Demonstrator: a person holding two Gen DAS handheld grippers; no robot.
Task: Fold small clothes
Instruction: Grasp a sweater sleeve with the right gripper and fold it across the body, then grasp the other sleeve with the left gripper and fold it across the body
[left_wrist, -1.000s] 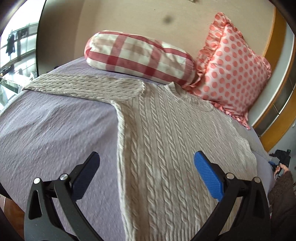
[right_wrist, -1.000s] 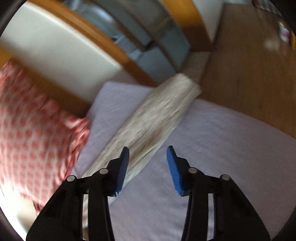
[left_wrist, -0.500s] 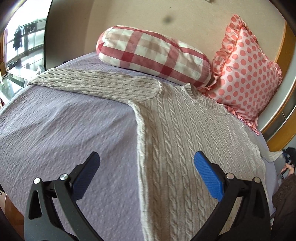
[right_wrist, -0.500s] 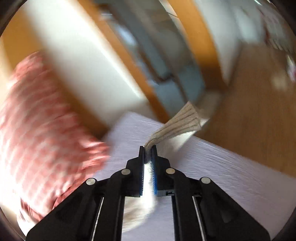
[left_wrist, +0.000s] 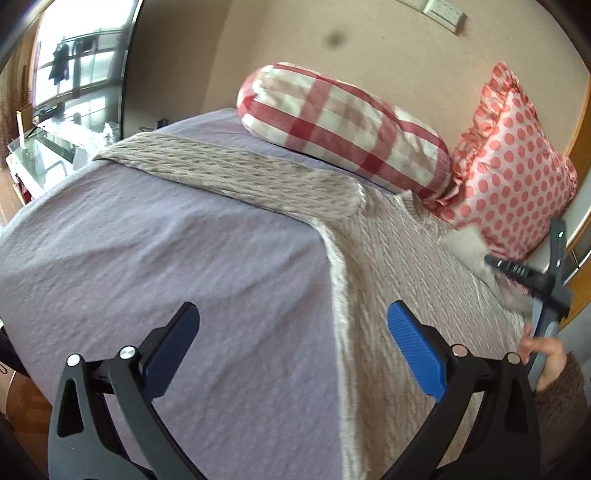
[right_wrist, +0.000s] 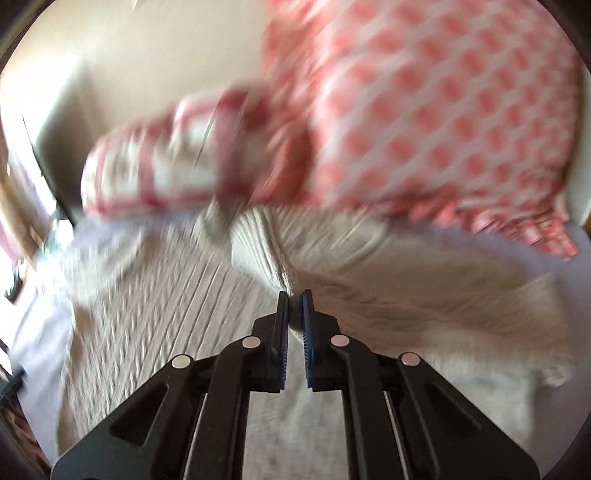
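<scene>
A beige cable-knit sweater (left_wrist: 388, 280) lies flat on a lilac bedspread (left_wrist: 166, 258), its left sleeve (left_wrist: 229, 173) stretched out to the left. My left gripper (left_wrist: 291, 343) is open and empty, hovering over the sweater's left side edge. My right gripper (right_wrist: 294, 299) is shut on the sweater's right sleeve (right_wrist: 258, 251) and holds it over the sweater's body (right_wrist: 147, 314); that view is blurred. The right gripper also shows in the left wrist view (left_wrist: 491, 260), with the sleeve end (left_wrist: 465, 243) at its tip.
A red-and-white checked bolster (left_wrist: 343, 125) and a pink dotted frilled pillow (left_wrist: 517, 170) lie at the head of the bed against a beige wall. A window (left_wrist: 70, 74) and a glass surface are at the far left. The bed's left edge drops to a wooden floor.
My right gripper shut on the right sleeve and swung it from the bed's right side in over the sweater's body. My left gripper drifted left; it stayed open.
</scene>
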